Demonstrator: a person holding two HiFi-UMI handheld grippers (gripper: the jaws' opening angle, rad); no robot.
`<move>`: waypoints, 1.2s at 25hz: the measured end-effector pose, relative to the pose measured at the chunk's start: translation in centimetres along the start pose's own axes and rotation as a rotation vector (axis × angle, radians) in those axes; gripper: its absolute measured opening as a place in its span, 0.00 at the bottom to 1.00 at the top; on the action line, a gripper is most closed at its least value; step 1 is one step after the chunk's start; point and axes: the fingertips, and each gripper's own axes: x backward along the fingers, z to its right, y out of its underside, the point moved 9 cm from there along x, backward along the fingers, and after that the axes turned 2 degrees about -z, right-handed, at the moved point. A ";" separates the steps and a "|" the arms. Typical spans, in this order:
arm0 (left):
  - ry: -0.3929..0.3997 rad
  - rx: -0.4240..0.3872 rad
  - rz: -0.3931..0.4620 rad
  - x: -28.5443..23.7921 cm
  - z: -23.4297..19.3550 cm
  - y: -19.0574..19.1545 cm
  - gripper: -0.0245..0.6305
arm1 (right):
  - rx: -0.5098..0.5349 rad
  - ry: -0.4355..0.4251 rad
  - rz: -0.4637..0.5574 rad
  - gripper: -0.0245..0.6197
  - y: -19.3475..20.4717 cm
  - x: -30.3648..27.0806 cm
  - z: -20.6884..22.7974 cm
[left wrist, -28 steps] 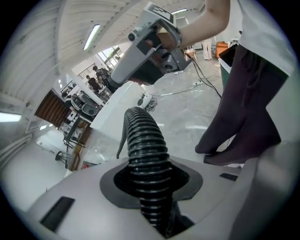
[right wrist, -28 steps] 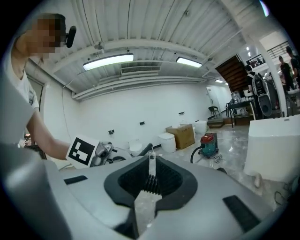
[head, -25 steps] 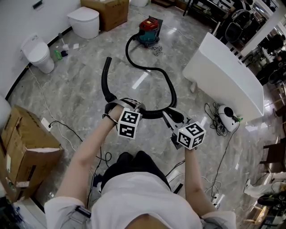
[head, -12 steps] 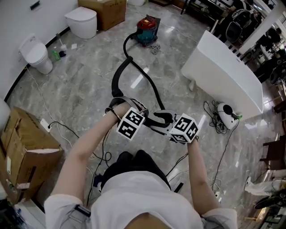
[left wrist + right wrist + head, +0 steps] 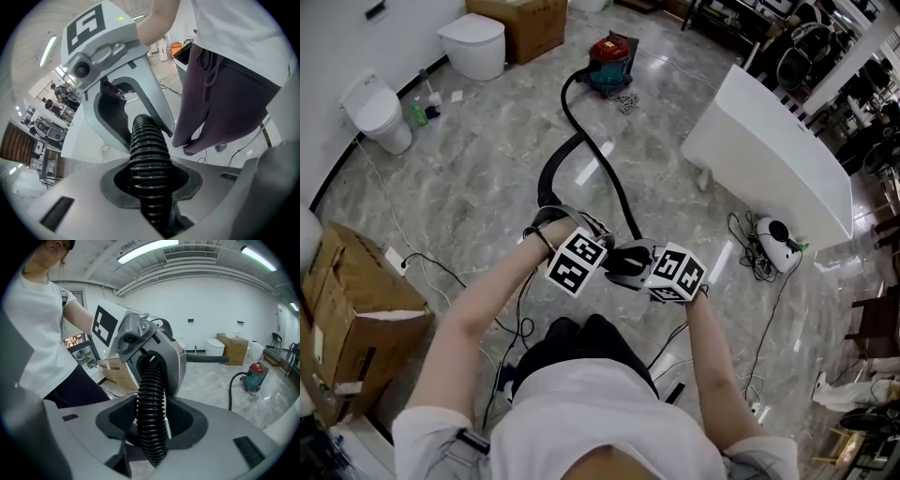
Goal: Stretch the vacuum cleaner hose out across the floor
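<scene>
Between both grippers, close to the person's legs, the black ribbed vacuum hose point(image 5: 581, 131) loops back to the red canister vacuum point(image 5: 612, 54). My left gripper point(image 5: 151, 180) is clamped on it. My right gripper point(image 5: 152, 427) has just been opening wide, then easing inward, with the hose between its jaws unpinched. I'd close it firmly, then draw the hands apart, low and steady.

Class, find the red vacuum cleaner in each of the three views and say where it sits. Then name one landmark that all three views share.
Head view: the red vacuum cleaner stands on the floor at top centre.
Left gripper view: not in it.
Right gripper view: small, on the floor near the right edge.
Shared landmark: the black hose, which is ribbed and close up at the centre of both gripper views.
</scene>
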 end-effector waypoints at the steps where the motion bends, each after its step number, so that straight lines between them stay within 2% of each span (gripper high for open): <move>1: -0.002 0.002 -0.005 0.0 0.0 0.0 0.23 | 0.005 -0.002 -0.005 0.33 -0.1 0.0 0.0; 5: -0.010 0.008 -0.005 0.1 -0.1 -0.2 0.23 | 0.017 -0.002 -0.013 0.32 -0.1 0.2 -0.1; 10: -0.086 0.016 0.036 0.4 -0.3 -0.6 0.25 | -0.045 -0.006 0.053 0.32 0.6 0.8 -0.1; 13: -0.092 0.061 0.048 0.6 -0.6 -0.3 0.30 | -0.052 -0.008 0.068 0.32 0.7 0.8 0.0; 19: -0.142 0.193 0.118 1.7 -1.1 1.0 0.48 | -0.070 -0.012 0.105 0.32 0.6 0.8 0.2; 24: -0.160 0.263 0.149 2.6 -0.9 1.6 0.51 | -0.047 -0.015 0.093 0.32 0.2 0.6 0.6; 30: -0.190 0.305 0.210 4.5 -0.7 1.8 0.52 | -0.030 -0.030 0.092 0.32 0.0 0.3 0.9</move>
